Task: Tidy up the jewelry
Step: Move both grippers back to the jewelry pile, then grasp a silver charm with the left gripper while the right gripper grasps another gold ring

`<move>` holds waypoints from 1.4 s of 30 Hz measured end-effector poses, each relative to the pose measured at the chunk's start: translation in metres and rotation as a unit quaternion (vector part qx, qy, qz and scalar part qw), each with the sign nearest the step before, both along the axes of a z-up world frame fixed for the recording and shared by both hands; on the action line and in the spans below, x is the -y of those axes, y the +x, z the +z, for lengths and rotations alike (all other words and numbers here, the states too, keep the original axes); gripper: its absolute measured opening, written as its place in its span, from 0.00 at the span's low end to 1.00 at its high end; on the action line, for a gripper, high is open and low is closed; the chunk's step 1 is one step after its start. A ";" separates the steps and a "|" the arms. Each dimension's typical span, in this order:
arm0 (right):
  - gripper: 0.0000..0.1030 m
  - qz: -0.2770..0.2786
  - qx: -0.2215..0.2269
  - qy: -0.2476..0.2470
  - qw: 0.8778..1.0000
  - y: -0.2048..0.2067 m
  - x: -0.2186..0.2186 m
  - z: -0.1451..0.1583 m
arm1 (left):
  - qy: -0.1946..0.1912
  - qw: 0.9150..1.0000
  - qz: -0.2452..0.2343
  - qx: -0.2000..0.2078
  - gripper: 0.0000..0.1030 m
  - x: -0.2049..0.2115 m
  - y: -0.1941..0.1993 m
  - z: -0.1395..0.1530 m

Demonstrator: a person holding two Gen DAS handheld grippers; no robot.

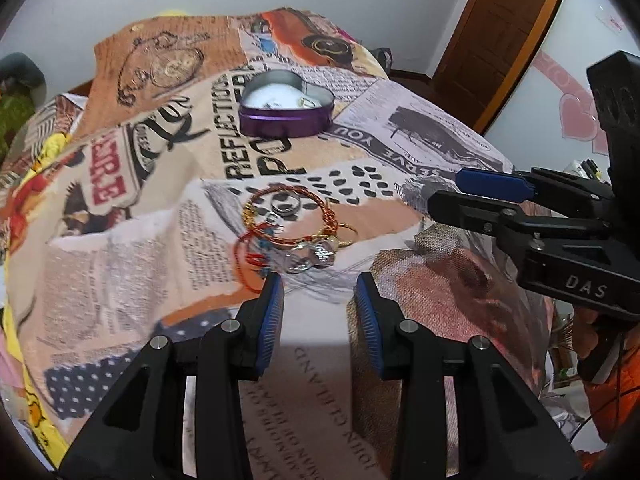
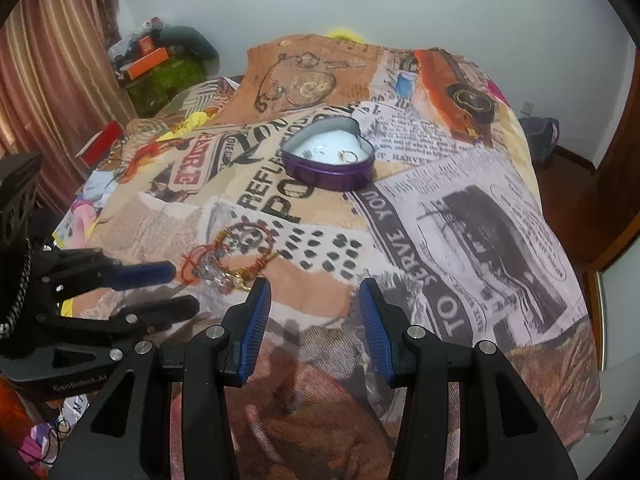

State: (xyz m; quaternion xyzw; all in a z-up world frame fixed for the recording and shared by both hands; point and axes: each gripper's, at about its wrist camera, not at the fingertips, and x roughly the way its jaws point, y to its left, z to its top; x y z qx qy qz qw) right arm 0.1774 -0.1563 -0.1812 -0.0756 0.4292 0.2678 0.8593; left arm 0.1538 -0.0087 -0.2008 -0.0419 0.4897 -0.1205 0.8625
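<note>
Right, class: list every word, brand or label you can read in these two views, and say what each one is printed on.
"DAS": right gripper body.
"REFLECTIONS", partly read: bed cover.
"TO SERVE YOU": cover, newspaper band.
"GenRobot.AI", faint: left gripper body.
Fine newsprint columns and the red stamp: too small or blurred.
Purple heart tin: no text.

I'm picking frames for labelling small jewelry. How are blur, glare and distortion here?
Left wrist view: strong fisheye bending with dark corners, sharp on the bangle, glare on the clear beads. Right wrist view: same bending, the left tongs look soft, and the box has a washed-out white lining.
</note>
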 end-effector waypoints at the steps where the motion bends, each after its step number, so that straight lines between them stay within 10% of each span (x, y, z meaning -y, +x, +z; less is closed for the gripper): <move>1: 0.41 -0.001 -0.002 0.000 1.000 0.001 0.001 -0.001 | -0.003 1.000 0.004 -0.005 0.36 0.000 0.003 -0.004; 42: 0.41 0.092 -0.046 -0.008 0.995 0.011 -0.051 -0.028 | -0.013 0.998 0.054 0.037 0.14 -0.037 0.001 -0.006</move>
